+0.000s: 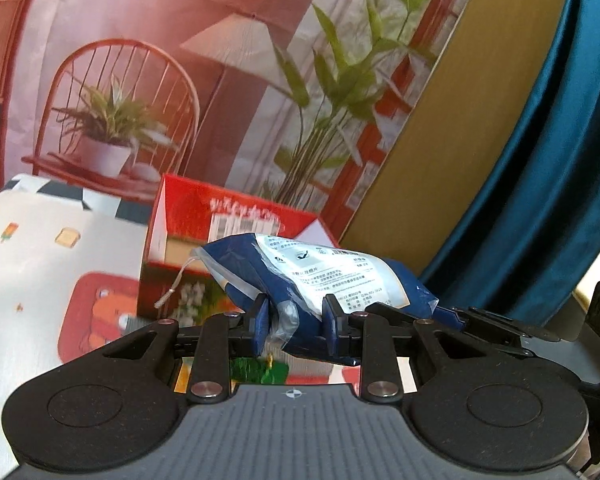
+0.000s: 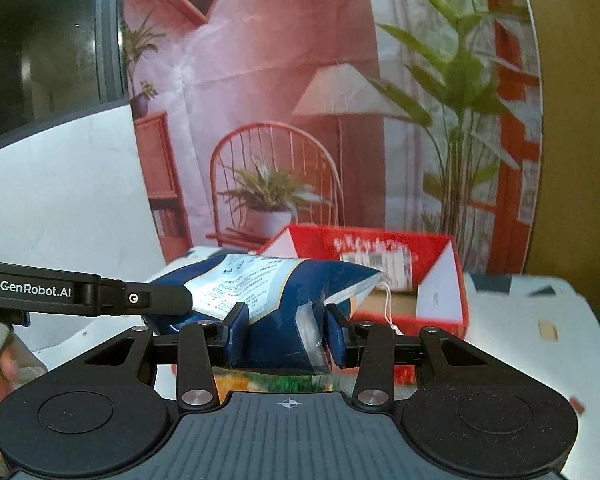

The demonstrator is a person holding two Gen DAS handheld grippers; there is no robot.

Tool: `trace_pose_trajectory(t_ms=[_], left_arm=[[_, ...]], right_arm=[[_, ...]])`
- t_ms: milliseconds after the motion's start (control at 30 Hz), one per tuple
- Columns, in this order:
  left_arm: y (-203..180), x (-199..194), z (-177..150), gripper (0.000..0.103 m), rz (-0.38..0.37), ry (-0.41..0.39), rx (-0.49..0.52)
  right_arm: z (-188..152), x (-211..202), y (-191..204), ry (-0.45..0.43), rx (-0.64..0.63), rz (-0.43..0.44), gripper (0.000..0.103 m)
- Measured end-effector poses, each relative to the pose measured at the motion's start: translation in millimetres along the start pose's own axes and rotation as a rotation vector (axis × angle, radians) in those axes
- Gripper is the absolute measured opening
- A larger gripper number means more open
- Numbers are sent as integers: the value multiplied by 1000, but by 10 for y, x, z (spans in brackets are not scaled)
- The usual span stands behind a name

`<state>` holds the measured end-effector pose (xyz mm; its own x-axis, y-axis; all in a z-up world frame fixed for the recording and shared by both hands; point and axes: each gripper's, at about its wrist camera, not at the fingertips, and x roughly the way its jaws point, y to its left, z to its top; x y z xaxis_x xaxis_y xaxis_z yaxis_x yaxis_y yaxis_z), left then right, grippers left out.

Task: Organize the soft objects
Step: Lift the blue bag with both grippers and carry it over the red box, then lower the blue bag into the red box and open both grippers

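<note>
A soft blue-and-white plastic bag (image 1: 316,276) with a white drawstring is held in the air between both grippers. My left gripper (image 1: 296,322) is shut on one end of it. My right gripper (image 2: 286,330) is shut on the other end of the bag (image 2: 276,292). The left gripper's black arm (image 2: 84,294) reaches in from the left in the right wrist view. An open red cardboard box (image 1: 228,224) stands on the table just behind the bag; it also shows in the right wrist view (image 2: 384,276).
A white tablecloth with cartoon prints (image 1: 40,272) covers the table. A printed backdrop of a chair, lamp and plants (image 2: 292,128) hangs behind. A yellow panel (image 1: 440,128) and blue curtain (image 1: 548,152) stand at the right.
</note>
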<state>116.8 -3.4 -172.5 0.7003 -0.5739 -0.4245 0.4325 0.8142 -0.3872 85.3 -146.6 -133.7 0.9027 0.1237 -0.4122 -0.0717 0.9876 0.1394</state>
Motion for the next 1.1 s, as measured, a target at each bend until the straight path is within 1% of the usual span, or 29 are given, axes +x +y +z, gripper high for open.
trace_pose_trajectory(t_ms=[133,167,267,333,433,500,633,900,1100], left_arm=[[34,207,166,30,-6,-10,1],[46,252,211,30,37,-41,-5],[85,426,353,30,42,-33,10],[116,545,440,30,51,-22,21],[174,710,530,30,65,2,34],[217,819,546,30,78,24,41],[324,1045,596,30,100,65,41],[618,1526,741,30,153,123,32],[785,1886,764,30,200,185,55]], right_arm=[[200,182,-41,-13,-46,-7,37],[244,236,-65,-15,-52,-9,37],[370,431,-173,-15,-53,-9,37],[414,556,-250,-12,-44,-3,37],[442,766,-392,5,6,18,37],[431,915,-474,22,30,25,37],[383,1156,-565,52,41,22,37],[377,1724,-766,100,77,26,37],[323,2187,-891,162,111,21,37]])
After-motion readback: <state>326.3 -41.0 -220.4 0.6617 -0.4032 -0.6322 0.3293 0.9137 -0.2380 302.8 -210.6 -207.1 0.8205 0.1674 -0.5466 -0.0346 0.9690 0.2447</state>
